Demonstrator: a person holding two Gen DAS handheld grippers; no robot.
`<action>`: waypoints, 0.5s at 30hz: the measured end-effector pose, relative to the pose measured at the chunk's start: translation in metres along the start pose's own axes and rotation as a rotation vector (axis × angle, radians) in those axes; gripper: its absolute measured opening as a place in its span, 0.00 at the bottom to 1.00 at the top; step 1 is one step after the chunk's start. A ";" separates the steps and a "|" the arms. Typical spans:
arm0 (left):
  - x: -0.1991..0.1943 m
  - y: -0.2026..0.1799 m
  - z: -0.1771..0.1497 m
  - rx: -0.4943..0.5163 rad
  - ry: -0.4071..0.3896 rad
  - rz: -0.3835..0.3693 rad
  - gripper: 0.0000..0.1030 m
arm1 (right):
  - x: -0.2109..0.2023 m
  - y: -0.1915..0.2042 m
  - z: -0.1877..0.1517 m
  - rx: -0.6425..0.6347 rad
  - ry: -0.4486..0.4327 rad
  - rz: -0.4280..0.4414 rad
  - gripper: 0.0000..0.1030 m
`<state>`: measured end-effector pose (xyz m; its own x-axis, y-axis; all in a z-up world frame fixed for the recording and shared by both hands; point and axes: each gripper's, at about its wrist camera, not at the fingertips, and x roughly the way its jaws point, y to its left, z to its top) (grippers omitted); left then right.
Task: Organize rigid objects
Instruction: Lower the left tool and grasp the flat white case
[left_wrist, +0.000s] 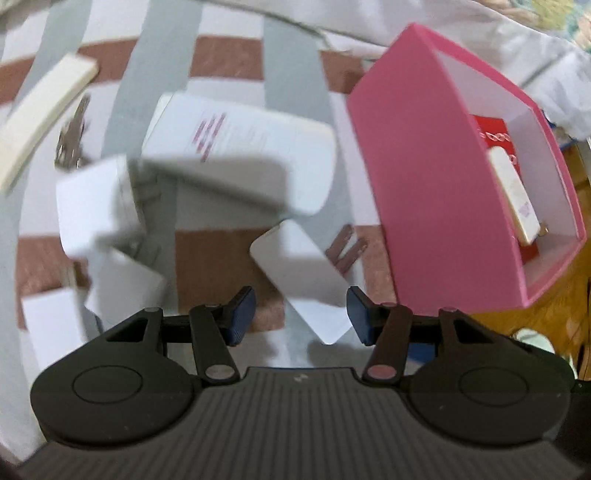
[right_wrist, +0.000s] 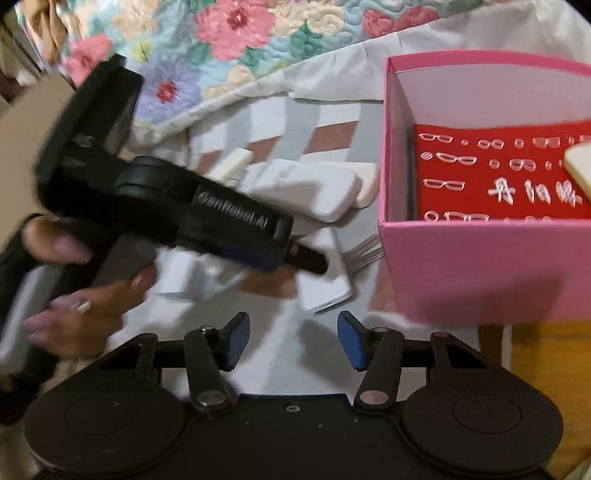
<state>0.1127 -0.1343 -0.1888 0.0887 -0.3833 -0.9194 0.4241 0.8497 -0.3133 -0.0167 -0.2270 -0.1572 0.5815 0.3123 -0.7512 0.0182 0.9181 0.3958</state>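
Note:
A pink box (left_wrist: 424, 173) stands at the right on a checked cloth; it also shows in the right wrist view (right_wrist: 480, 266). Inside lie a red card (right_wrist: 491, 173) and a cream bar (left_wrist: 513, 199). Several white chargers and boxes lie in a blurred pile (left_wrist: 229, 162). A flat white charger (left_wrist: 306, 273) lies just ahead of my left gripper (left_wrist: 301, 314), which is open and empty. My right gripper (right_wrist: 293, 339) is open and empty over the cloth. The left gripper's body (right_wrist: 177, 210) hovers over the pile in the right wrist view.
A cream bar (left_wrist: 40, 110) and keys (left_wrist: 72, 133) lie at the far left. A flowered quilt (right_wrist: 236, 40) lies beyond the cloth. A wooden surface (right_wrist: 546, 369) shows at the right, below the box.

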 end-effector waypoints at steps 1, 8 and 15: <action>0.002 0.002 -0.003 -0.018 -0.007 0.001 0.51 | 0.004 0.002 0.001 -0.033 0.001 -0.036 0.57; -0.003 0.014 -0.012 -0.095 -0.095 -0.052 0.45 | 0.027 0.008 -0.001 -0.138 -0.029 -0.103 0.54; -0.006 0.029 -0.019 -0.178 -0.068 -0.122 0.25 | 0.017 0.018 -0.003 -0.119 0.000 -0.105 0.43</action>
<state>0.1071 -0.1005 -0.1972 0.1094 -0.5051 -0.8561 0.2703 0.8439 -0.4633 -0.0091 -0.2046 -0.1641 0.5817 0.2126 -0.7851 -0.0174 0.9683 0.2493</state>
